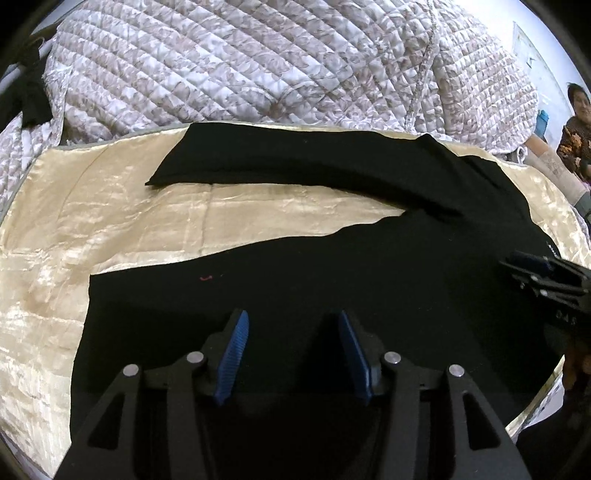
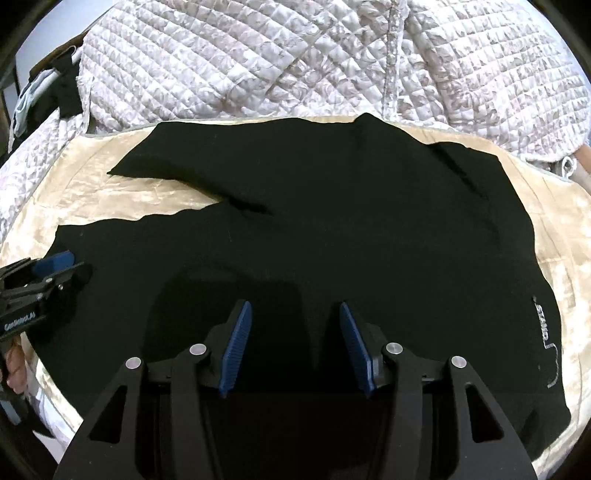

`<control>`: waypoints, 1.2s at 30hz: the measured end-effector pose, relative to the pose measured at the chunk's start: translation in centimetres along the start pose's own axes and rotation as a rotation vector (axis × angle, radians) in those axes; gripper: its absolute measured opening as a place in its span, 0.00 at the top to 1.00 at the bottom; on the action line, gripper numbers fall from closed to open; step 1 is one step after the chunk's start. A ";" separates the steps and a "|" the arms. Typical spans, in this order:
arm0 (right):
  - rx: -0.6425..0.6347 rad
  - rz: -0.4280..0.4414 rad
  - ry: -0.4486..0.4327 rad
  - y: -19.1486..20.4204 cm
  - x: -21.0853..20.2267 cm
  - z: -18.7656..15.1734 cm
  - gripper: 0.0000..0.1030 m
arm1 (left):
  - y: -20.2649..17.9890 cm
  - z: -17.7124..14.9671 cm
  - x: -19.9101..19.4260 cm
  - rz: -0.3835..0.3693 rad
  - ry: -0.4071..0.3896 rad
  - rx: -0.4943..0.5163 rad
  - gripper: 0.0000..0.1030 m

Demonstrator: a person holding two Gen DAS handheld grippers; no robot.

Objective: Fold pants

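Left gripper (image 1: 293,317) and right gripper (image 2: 295,308) parted, nothing between blue pads, poised over black pants (image 2: 332,221). Pants spread flat on shiny cream cloth (image 1: 110,206), legs splayed leftward. Beyond, quilted floral bedspread (image 1: 258,62); white wall (image 1: 517,22) far right.

Even, soft daylight; brightest at 1 o'clock in left view. Sheen on cream satin sheet (image 1: 110,206). Black fabric pants (image 2: 332,221) swallow detail. Strong fisheye bending, dark vignette corners. Sharp focus.
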State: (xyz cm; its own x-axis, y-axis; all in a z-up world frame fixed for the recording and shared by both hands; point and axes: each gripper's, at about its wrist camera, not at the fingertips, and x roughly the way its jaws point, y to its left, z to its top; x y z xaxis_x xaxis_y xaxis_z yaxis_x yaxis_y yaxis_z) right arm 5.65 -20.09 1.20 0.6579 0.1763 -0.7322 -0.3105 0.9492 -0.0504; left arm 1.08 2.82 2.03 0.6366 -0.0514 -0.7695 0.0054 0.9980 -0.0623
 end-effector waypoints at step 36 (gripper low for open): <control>-0.007 0.100 -0.005 -5.4 0.7 6.8 0.40 | 2.3 9.7 2.2 -0.115 -0.037 0.024 0.41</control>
State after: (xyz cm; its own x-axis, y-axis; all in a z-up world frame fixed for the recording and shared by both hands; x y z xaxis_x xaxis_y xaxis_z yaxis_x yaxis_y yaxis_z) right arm 12.45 -23.28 5.57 0.6263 0.2717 -0.7307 -0.3797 0.9249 0.0184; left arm 9.96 5.36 6.36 0.6586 -0.1647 -0.7343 0.0981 0.9862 -0.1332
